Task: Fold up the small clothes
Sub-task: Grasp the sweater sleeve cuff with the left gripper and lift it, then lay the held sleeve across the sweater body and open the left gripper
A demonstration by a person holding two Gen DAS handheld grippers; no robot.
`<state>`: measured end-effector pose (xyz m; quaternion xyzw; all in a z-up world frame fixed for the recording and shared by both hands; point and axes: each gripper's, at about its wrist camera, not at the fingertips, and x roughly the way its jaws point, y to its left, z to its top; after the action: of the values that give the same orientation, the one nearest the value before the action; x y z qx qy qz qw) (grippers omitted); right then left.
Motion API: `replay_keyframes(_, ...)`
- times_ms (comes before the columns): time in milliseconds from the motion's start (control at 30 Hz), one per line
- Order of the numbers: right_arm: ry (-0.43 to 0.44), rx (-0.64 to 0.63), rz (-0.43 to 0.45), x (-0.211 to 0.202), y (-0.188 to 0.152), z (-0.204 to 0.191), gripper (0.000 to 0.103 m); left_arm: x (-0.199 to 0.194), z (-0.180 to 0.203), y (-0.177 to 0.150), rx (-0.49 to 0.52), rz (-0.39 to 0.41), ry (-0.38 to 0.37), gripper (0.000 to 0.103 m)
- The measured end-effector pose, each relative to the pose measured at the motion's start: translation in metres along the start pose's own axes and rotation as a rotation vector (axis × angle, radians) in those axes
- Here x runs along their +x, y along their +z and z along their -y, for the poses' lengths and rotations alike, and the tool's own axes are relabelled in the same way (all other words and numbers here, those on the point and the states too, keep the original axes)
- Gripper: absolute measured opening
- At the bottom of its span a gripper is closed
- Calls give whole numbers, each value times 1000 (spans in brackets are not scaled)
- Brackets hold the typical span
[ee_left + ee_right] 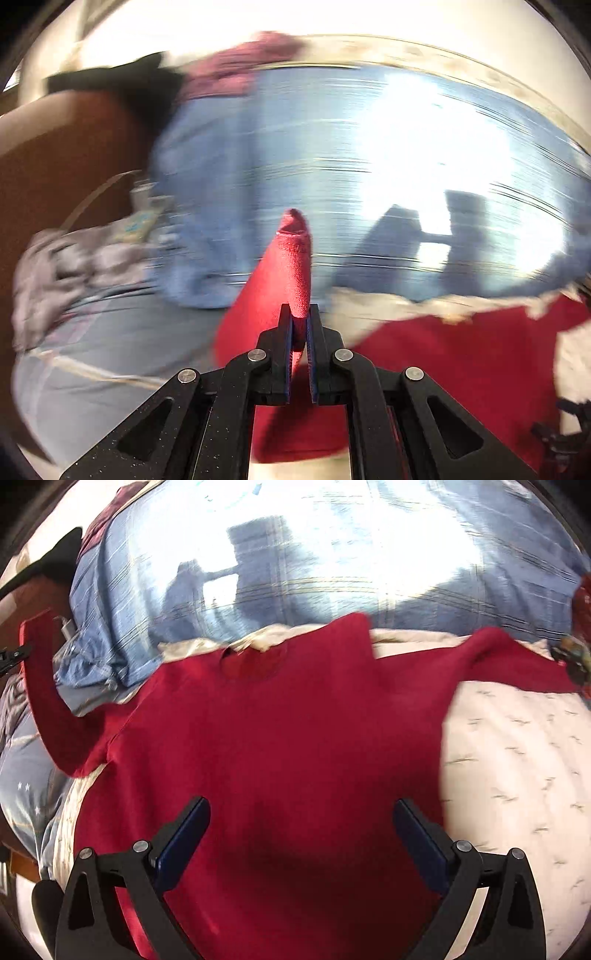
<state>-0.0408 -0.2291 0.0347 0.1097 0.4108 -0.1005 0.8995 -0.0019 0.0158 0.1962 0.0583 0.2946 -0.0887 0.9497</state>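
Left wrist view: left gripper (pixel 299 317) clamped on red shirt (pixel 280 738) sleeve; right gripper (pixel 301 830) wide apart, empty.

Harsh glare on blue bedding (pixel 280 155), sharp shadows, heavy motion blur, fisheye-bent dark edges

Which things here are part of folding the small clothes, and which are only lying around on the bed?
Part of the job:
- red shirt, spread on the bed
- its sleeve, pinched in the left gripper
- right gripper, open above the shirt

Only lying around:
- blue plaid cover
- cream blanket
- grey crumpled cloth
- dark red cloth
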Motion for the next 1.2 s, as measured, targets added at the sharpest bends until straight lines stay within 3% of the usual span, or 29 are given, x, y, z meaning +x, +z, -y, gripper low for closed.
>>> replay_keyframes(233,-70,66,47,-17,5,49,100,43,138,-24,91,-95,-261,5)
replay_keyframes(367,-100,115,44,-17,5,74,100,84,197,-53,126,-187,-353,6)
replay_keyframes(433,-105,137,44,-18,6,82,100,107,202,-62,127,-234,-363,6)
replay_keyframes(533,-92,148,50,-20,10,86,100,126,194,-68,109,-312,-389,12)
replay_keyframes(633,-52,132,71,-21,17,77,100,106,177,-57,91,-274,-384,34)
replay_keyframes(700,-1,115,78,-16,25,68,99,83,147,-44,81,-202,-353,64)
replay_keyframes(733,34,104,77,-11,29,62,98,74,132,-39,80,-169,-313,67)
replay_keyframes(800,81,67,71,2,39,46,90,60,95,-34,82,-112,-210,66)
replay_keyframes(867,77,22,45,19,46,28,81,60,64,-36,70,-102,-116,66)
replay_keyframes(1033,17,7,-28,70,61,12,79,77,9,-56,-32,-169,-4,65)
replay_keyframes(1100,12,51,-30,86,65,15,68,85,-1,-60,-79,-184,14,65)
replay_keyframes(1200,-13,58,-2,94,71,16,5,87,-11,-65,-131,-180,29,65)
